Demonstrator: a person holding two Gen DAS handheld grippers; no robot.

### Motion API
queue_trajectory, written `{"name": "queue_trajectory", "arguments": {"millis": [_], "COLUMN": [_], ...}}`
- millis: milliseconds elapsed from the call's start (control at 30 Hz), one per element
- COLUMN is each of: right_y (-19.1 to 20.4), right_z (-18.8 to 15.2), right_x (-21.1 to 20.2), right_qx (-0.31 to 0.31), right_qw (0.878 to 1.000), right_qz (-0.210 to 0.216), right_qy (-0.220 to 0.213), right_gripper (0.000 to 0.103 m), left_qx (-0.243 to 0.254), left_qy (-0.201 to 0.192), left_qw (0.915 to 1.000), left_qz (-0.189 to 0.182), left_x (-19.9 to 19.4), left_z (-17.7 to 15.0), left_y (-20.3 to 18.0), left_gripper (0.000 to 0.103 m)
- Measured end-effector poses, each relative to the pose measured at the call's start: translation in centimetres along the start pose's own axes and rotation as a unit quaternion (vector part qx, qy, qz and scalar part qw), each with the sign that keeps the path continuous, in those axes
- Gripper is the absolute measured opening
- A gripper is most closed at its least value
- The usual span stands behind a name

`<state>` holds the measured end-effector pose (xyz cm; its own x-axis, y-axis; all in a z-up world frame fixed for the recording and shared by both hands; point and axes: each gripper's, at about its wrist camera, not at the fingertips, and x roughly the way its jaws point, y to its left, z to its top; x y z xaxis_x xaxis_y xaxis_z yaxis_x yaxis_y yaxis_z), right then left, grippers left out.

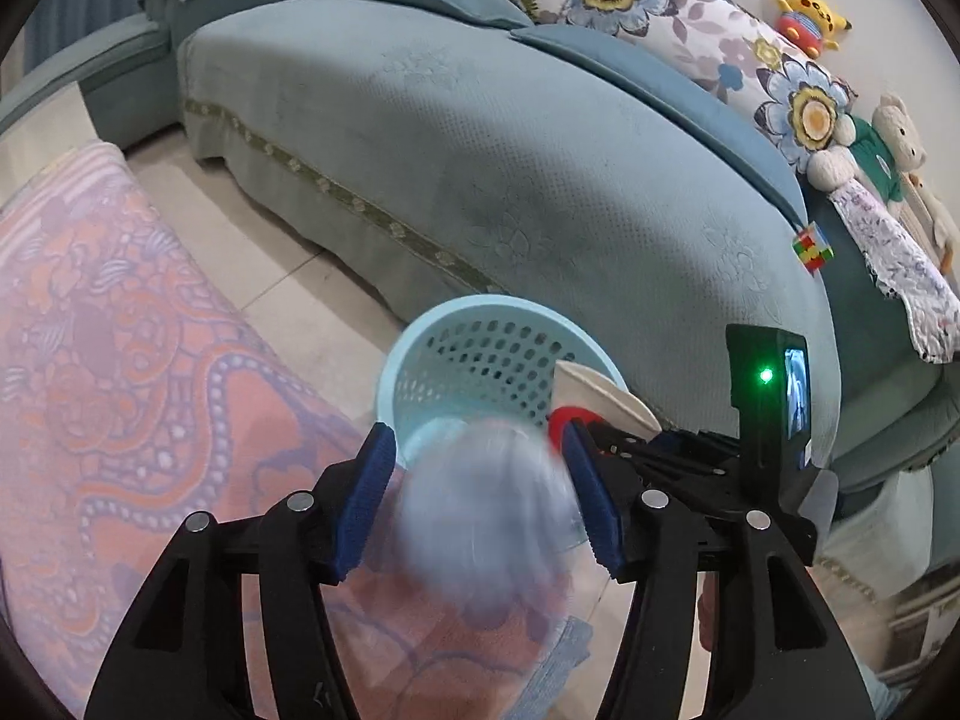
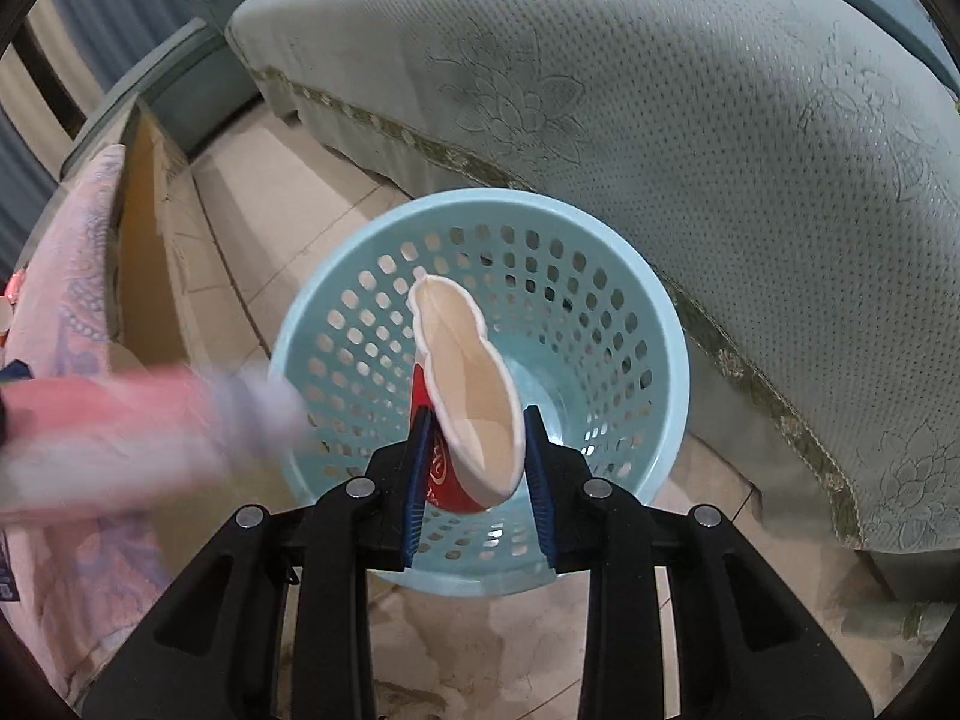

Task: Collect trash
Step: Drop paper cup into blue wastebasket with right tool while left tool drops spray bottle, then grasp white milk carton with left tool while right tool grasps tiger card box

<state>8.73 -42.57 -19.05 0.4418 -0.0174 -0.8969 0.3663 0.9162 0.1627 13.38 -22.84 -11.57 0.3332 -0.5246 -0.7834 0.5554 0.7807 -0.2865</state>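
A light-blue perforated trash basket (image 1: 420, 348) (image 2: 660, 312) stands on the tiled floor against the sofa. My right gripper (image 2: 477, 414) hangs over its mouth, shut on a squashed paper cup (image 2: 468, 384), red outside and cream inside. The cup (image 1: 600, 390) also shows in the left wrist view, beside the basket's rim. My left gripper (image 1: 474, 429) is at the basket's near edge, jaws open. Between them is a pale bluish, blurred round object (image 1: 486, 516), with a gap to the left pad (image 1: 366, 498). In the right wrist view it is a pink-white smear (image 2: 150, 426); what it is I cannot tell.
A teal sofa (image 1: 510, 150) curves behind and to the right of the basket. On it lie floral cushions, plush toys (image 1: 810, 6) and a puzzle cube (image 1: 813, 247). A pink patterned cloth (image 1: 120, 360) covers the left side, next to a cardboard box (image 2: 144, 252).
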Motion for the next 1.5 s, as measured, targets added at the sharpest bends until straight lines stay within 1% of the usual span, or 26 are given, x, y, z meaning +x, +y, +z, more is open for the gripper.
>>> {"name": "queue_trajectory", "arguments": {"millis": [233,300,433,500,533,600,633,667,700,733,800,900,933,967,1033,1100,1167,1200,1267,1300,1333,1367,1400,1467,1500], "right_y": [0.9,1.1,3.5,5.8,6.8,9.6,11.5,13.0,14.1,15.8,18.9,23.4,25.2,26.1,28.3,29.8,30.8,31.4,32.0,32.4,32.6,33.0,33.3,34.0,34.2], "right_z": [0.1,0.0,-0.3,-0.5,-0.6,-1.1,-1.5,-2.0,-2.3,-2.9,-3.8,-5.4,-6.0,-6.6,-7.7,-8.3,-8.7,-8.9,-9.2,-9.2,-9.3,-9.3,-9.3,-9.4,-9.4], "right_x": [-1.3,-1.9,-4.9,-7.2,-8.3,-10.6,-12.0,-13.0,-13.6,-14.5,-15.5,-15.9,-15.9,-15.9,-15.5,-14.9,-14.1,-13.6,-12.9,-12.5,-12.1,-11.8,-11.6,-11.2,-11.1], "right_qx": [-0.002,-0.007,-0.038,-0.064,-0.075,-0.104,-0.122,-0.138,-0.149,-0.167,-0.197,-0.238,-0.255,-0.264,-0.287,-0.299,-0.309,-0.313,-0.321,-0.326,-0.33,-0.336,-0.339,-0.349,-0.353], "right_qw": [1.0,1.0,0.998,0.995,0.993,0.987,0.982,0.977,0.974,0.968,0.958,0.944,0.939,0.936,0.929,0.925,0.923,0.922,0.919,0.918,0.917,0.916,0.915,0.911,0.909], "right_qz": [-0.001,0.006,0.026,0.041,0.049,0.071,0.087,0.1,0.108,0.12,0.144,0.175,0.18,0.181,0.187,0.192,0.196,0.197,0.204,0.204,0.202,0.2,0.2,0.204,0.205], "right_qy": [-0.005,-0.01,-0.043,-0.068,-0.079,-0.103,-0.118,-0.127,-0.134,-0.144,-0.152,-0.146,-0.145,-0.145,-0.139,-0.131,-0.119,-0.113,-0.102,-0.098,-0.096,-0.093,-0.09,-0.085,-0.084], "right_gripper": [0.027,0.027,0.027,0.027,0.027,0.028,0.032,0.04,0.044,0.044,0.044,0.044,0.044,0.044,0.044,0.044,0.044,0.044,0.044,0.044,0.044,0.044,0.044,0.044,0.044], "left_qx": [-0.011,-0.017,-0.033,-0.042,-0.05,-0.063,-0.071,-0.078,-0.084,-0.092,-0.109,-0.132,-0.138,-0.145,-0.156,-0.163,-0.168,-0.162,-0.149,-0.144,-0.144,-0.147,-0.15,-0.143,-0.14], "left_qy": [-0.019,-0.027,-0.056,-0.073,-0.085,-0.109,-0.124,-0.135,-0.142,-0.152,-0.16,-0.15,-0.145,-0.139,-0.125,-0.105,-0.093,-0.092,-0.088,-0.079,-0.07,-0.062,-0.053,-0.053,-0.053], "left_qw": [0.9998,0.9995,0.9978,0.9962,0.9946,0.9906,0.9873,0.9844,0.9812,0.9762,0.9686,0.9584,0.9564,0.955,0.9545,0.9557,0.9567,0.9597,0.9614,0.9635,0.9638,0.962,0.9594,0.9577,0.9573], "left_qz": [0.005,0.006,0.015,0.024,0.032,0.054,0.069,0.083,0.1,0.124,0.156,0.204,0.212,0.218,0.221,0.222,0.218,0.21,0.213,0.211,0.213,0.222,0.233,0.244,0.247], "left_x": [-2.9,-4.0,-7.9,-10.2,-11.9,-14.9,-16.7,-18.2,-19.6,-21.3,-23.4,-25.3,-25.5,-25.6,-25.3,-24.6,-24.1,-23.8,-23.2,-22.8,-22.4,-21.8,-21.2,-20.7,-20.5], "left_z": [-0.2,-0.4,-1.4,-2.0,-2.5,-3.6,-4.5,-5.2,-6.0,-7.0,-8.6,-11.2,-11.7,-12.3,-13.1,-13.7,-14.3,-14.5,-14.2,-14.0,-13.8,-13.6,-13.6,-13.5,-13.5], "left_y": [0.9,1.1,2.1,2.7,3.2,4.2,4.8,5.4,6.0,6.9,8.6,11.9,12.7,13.7,15.3,16.5,17.5,17.6,17.1,17.0,17.0,16.9,17.1,17.1,17.0], "left_gripper": [0.056,0.056,0.057,0.061,0.063,0.071,0.072,0.074,0.077,0.078,0.08,0.08,0.08,0.08,0.079,0.078,0.078,0.077,0.077,0.077,0.077,0.077,0.075,0.074,0.071]}}
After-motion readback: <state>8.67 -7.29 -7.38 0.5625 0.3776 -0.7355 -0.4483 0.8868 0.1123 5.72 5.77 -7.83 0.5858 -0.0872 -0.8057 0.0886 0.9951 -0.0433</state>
